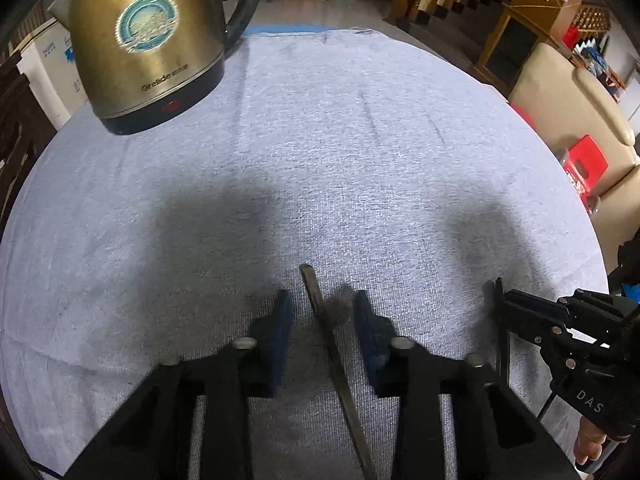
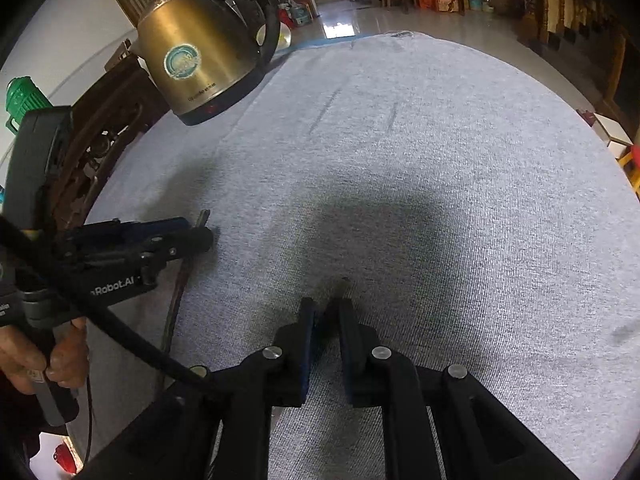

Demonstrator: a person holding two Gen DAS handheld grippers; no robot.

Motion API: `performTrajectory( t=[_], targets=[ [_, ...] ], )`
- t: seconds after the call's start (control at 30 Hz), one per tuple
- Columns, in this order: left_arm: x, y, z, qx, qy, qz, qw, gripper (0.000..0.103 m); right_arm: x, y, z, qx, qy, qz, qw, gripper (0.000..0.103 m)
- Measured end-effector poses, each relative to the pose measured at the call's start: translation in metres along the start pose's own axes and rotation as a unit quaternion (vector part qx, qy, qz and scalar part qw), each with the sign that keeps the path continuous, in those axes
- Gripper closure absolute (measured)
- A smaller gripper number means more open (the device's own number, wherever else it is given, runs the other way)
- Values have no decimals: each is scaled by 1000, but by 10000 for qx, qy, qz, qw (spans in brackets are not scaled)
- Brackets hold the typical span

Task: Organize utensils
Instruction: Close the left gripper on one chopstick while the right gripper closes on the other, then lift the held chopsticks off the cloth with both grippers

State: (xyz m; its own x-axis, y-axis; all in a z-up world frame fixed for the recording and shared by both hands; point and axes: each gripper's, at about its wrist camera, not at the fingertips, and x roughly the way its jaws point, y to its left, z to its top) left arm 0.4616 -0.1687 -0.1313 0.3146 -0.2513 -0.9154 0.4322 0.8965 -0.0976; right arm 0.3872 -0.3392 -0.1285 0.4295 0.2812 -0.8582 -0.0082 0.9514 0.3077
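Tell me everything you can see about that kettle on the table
The kettle has a brass-coloured metal body with a dull sheen, a dark base band bearing a small red light or switch, and a thick black loop handle arching over the top. A round teal and white sticker sits on its side, with small brand lettering below. It stands upright near the far left edge of the grey cloth, its lid on, and neither gripper touches it.
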Motion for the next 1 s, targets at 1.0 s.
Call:
performTrajectory(
  t=[1.0],
  targets=[
    [-32,66,-52,-486,601,103,9970,83,19,51,22,-294,1147,-515,9916,54]
  ],
)
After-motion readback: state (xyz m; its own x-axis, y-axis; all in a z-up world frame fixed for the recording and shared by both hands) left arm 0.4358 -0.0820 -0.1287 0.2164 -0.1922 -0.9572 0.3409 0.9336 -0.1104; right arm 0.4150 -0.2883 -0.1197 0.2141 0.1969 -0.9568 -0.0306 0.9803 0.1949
